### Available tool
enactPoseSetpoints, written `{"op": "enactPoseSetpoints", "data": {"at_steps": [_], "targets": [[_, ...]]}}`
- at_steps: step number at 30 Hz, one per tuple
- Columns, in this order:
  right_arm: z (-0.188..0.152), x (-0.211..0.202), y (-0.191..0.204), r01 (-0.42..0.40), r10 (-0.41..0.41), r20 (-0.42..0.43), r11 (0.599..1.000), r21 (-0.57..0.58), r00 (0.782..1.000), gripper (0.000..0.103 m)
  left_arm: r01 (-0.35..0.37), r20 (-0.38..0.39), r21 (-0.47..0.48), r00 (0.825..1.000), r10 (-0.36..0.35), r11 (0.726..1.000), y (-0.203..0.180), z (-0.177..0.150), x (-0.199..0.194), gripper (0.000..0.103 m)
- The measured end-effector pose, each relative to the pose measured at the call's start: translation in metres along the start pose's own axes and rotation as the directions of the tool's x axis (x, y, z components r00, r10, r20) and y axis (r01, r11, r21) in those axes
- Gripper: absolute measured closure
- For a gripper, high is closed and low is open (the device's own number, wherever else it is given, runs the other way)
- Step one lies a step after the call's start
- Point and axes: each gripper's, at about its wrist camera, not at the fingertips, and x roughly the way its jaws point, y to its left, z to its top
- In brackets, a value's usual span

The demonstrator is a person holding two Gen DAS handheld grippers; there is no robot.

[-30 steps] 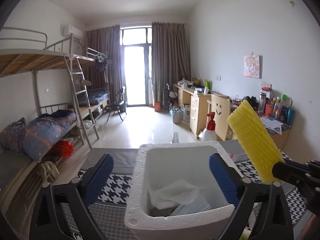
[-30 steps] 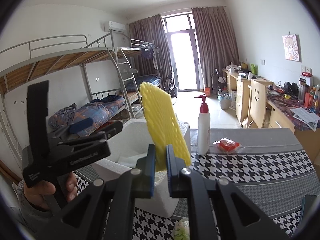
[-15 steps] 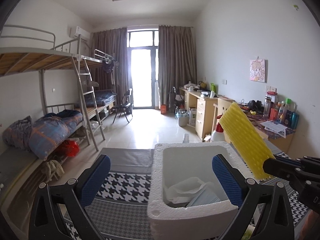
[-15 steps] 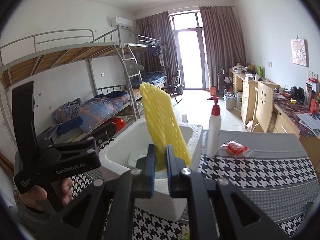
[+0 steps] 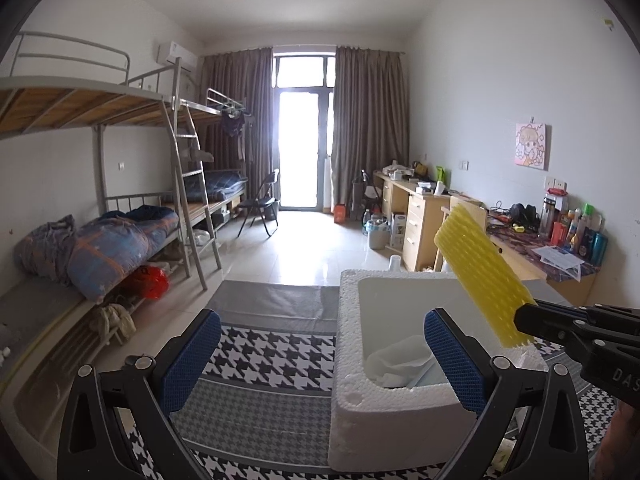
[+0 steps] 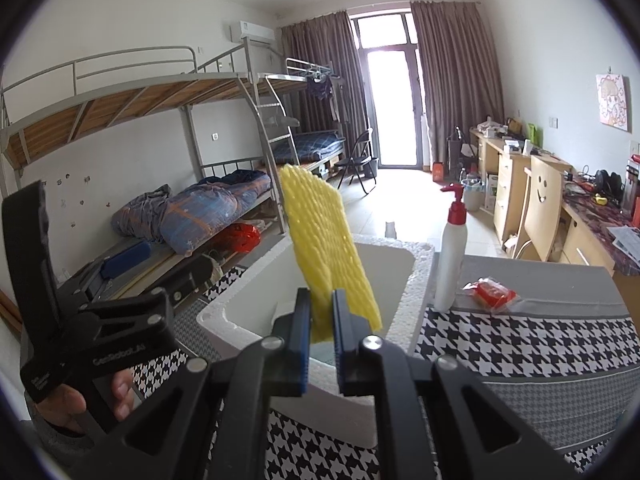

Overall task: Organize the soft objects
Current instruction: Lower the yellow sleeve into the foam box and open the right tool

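Right gripper (image 6: pixel 321 316), fingers clamped on the light, squashy yellow foam net's (image 6: pixel 324 256) lower edge, holds it mid-frame over the white box (image 6: pixel 416 276); left gripper (image 5: pixel 320 364) fingers stand apart, empty.

The yellow foam net (image 6: pixel 326 258) hides part of the foam box's (image 6: pixel 416 280) interior.
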Motion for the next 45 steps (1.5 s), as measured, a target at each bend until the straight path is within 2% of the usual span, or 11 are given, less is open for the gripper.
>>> {"op": "enactPoseSetpoints", "data": {"at_steps": [22, 24, 26, 28, 39, 45], "targets": [[0.002, 0.026, 0.006, -0.039, 0.044, -0.08, 0.997, 0.062, 0.996, 0.09, -0.002, -0.012, -0.011, 1.0, 0.002, 1.0, 0.013, -0.007, -0.008, 0.001], [0.002, 0.03, 0.006, -0.034, 0.04, -0.1, 0.997, 0.065, 0.994, 0.082, -0.002, -0.01, -0.01, 1.0, 0.001, 1.0, 0.012, -0.007, -0.008, 0.001], [0.001, 0.031, 0.003, -0.036, 0.044, -0.102, 0.996, 0.08, 0.994, 0.045, -0.001, -0.005, -0.009, 1.0, 0.001, 1.0, 0.013, -0.009, -0.01, 0.001], [0.0, 0.027, 0.002, -0.04, 0.047, -0.079, 0.996, 0.084, 0.996, 0.035, 0.001, -0.003, -0.009, 1.0, -0.001, 1.0, 0.014, -0.01, -0.012, 0.001], [0.001, 0.008, 0.003, -0.029, 0.032, -0.036, 0.997, 0.072, 0.999, 0.034, 0.021, 0.003, 0.002, 1.0, -0.021, 1.0, 0.01, -0.013, -0.02, 0.001], [-0.002, -0.003, 0.001, -0.018, 0.018, 0.002, 0.997, 0.069, 1.0, 0.019, 0.028, 0.012, 0.006, 1.0, -0.028, 1.0, 0.009, -0.012, -0.027, 0.001]]}}
